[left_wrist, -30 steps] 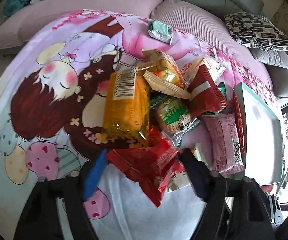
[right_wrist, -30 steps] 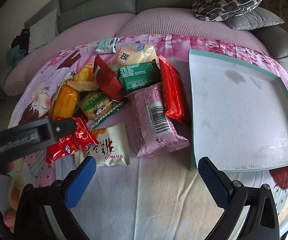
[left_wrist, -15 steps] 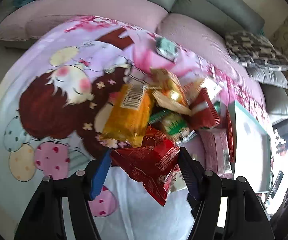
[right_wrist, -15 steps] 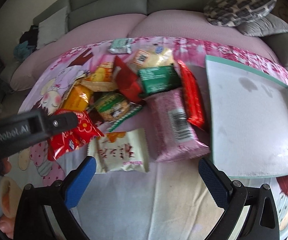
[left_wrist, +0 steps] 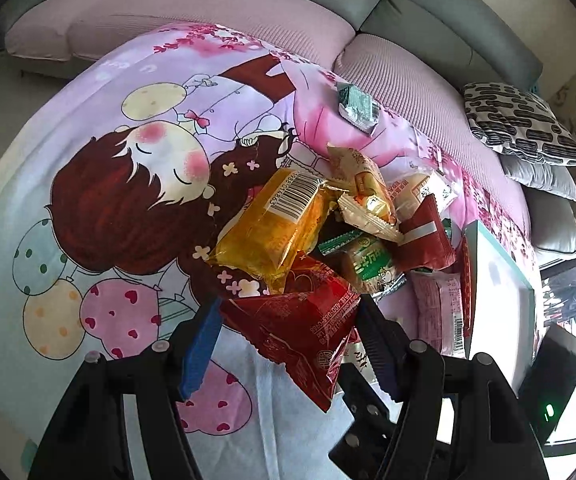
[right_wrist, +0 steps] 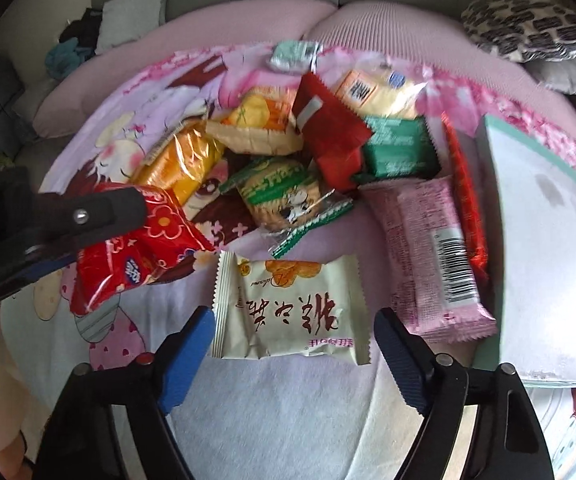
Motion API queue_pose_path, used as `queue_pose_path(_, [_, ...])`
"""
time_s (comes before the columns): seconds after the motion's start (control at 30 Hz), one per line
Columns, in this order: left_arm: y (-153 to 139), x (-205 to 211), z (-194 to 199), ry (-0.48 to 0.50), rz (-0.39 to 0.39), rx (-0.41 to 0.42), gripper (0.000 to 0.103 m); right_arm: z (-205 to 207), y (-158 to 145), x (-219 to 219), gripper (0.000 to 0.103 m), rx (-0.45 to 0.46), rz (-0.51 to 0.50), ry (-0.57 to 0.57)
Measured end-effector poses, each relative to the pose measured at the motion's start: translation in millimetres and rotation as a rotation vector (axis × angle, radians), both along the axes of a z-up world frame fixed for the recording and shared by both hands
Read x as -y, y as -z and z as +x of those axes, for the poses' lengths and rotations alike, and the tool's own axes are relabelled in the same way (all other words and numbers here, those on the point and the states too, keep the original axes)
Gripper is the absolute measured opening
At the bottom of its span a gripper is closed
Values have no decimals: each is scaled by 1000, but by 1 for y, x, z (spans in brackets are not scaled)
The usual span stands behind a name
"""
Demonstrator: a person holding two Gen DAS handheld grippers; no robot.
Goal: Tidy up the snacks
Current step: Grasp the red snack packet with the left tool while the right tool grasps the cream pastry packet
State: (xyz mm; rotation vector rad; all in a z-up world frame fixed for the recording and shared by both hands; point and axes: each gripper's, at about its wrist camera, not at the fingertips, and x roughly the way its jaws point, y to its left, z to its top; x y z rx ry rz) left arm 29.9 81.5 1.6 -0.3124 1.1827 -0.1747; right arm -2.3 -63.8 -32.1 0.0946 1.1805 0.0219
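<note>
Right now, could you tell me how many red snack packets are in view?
3. One red packet is clamped in the left gripper; a dark red packet lies mid-pile; a long red packet lies beside the tray. Others may be buried.

Glossy crinkled foil is glinting on the red snack packet [left_wrist: 308,328] and the orange packet [left_wrist: 271,232], while the cream wrapper [right_wrist: 292,312] is looking matt, the printed cloth [left_wrist: 127,200] soft and smooth, the tray [right_wrist: 544,248] dull, and the sofa [left_wrist: 215,12] ribbed.
</note>
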Motion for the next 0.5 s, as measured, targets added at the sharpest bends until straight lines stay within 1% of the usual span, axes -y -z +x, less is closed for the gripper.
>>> queue_pose_path(0.07, [1,0,1,1,-4,-2,69,7,4,-1,82,-31,-9,-5])
queue_pose_path(0.27, [1,-1,0,0,-8,-4,69,21,15,-5,80,-71,-11,17])
queue_pose_path(0.4, [2,0,0,2,-3,-5,69,26,21,-16,80,-73,-59,24])
queue_pose_path(0.47, [2,-1,0,1,-5,-6,69,26,21,-18,77,-62,-57,30])
queue_pose_path(0.5, [2,-1,0,1,-3,-5,70,24,20,-17,70,-50,-49,33])
